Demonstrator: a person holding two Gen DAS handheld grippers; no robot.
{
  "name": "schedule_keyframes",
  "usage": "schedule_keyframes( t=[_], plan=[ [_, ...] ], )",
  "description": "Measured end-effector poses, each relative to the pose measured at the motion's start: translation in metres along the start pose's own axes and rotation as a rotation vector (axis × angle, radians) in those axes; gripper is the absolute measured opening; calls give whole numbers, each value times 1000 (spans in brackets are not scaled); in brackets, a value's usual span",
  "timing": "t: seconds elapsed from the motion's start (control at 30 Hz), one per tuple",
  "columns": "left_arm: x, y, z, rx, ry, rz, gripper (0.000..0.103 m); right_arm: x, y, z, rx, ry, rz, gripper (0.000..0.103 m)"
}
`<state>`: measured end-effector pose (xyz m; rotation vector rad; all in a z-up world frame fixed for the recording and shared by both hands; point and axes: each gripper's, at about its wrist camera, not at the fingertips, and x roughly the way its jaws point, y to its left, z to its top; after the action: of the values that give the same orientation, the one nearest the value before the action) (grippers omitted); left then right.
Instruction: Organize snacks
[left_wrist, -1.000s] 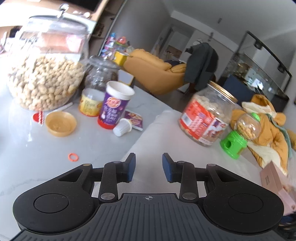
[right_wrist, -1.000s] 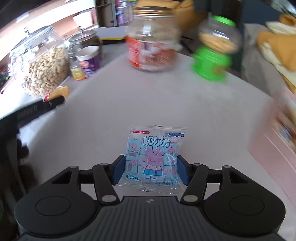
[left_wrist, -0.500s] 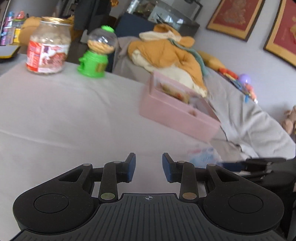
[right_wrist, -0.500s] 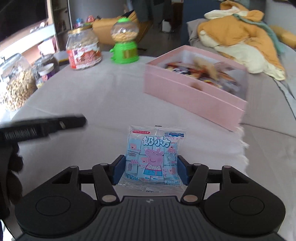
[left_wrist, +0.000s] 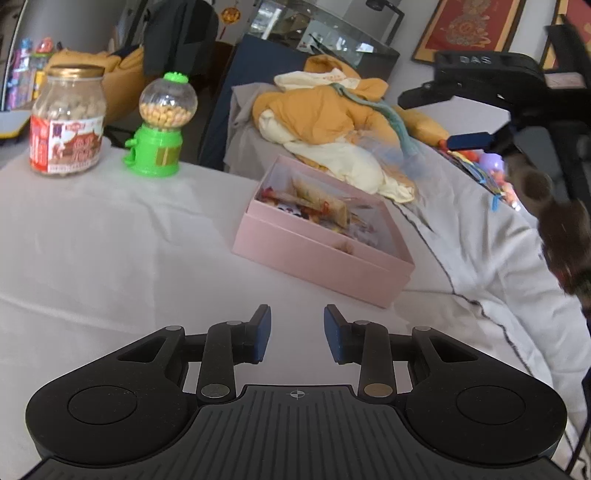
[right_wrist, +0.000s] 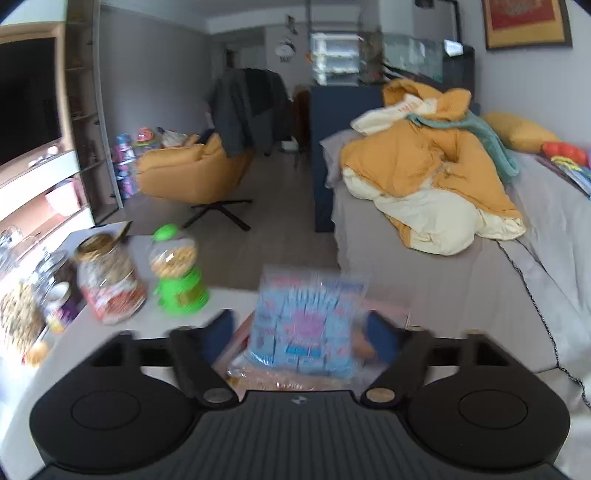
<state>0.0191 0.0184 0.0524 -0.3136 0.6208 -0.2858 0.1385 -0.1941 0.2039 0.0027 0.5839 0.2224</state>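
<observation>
Right gripper (right_wrist: 301, 332) apart, blue snack packet (right_wrist: 306, 325) loose between, released over pink box (left_wrist: 321, 236). Left gripper (left_wrist: 297, 334) apart, empty, box at 12 o'clock.

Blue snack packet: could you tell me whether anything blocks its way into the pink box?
Nothing visible does: the blurred blue snack packet sits inside the open right gripper, above the lidless pink cardboard box.

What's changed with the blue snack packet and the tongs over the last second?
The right tongs have opened wider and let go of the blue snack packet, now blurred above the pink box. The left tongs stay open and empty.
</observation>
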Motion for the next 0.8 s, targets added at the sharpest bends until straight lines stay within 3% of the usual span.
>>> schedule_keyframes(
  t=[0.1,0.17,0.3,0.5,0.6,0.67,0.8],
  plan=[
    [0,2,0,42,4,27,36,16,-14,5,69,28,26,85],
    [0,5,-3,77,9,56,36,15,-18,-15,86,36,33,86],
    [5,13,-13,162,15,154,36,8,0,-84,27,96,11,86],
    [11,24,-33,192,37,219,36,14,30,-182,61,162,-23,86],
    [12,19,-38,232,24,238,36,24,41,-204,51,206,-16,86],
    [14,17,-38,240,24,243,36,25,52,-212,-11,188,-42,89],
    [15,17,-39,239,25,243,37,26,53,-217,7,181,-114,103]
  ],
)
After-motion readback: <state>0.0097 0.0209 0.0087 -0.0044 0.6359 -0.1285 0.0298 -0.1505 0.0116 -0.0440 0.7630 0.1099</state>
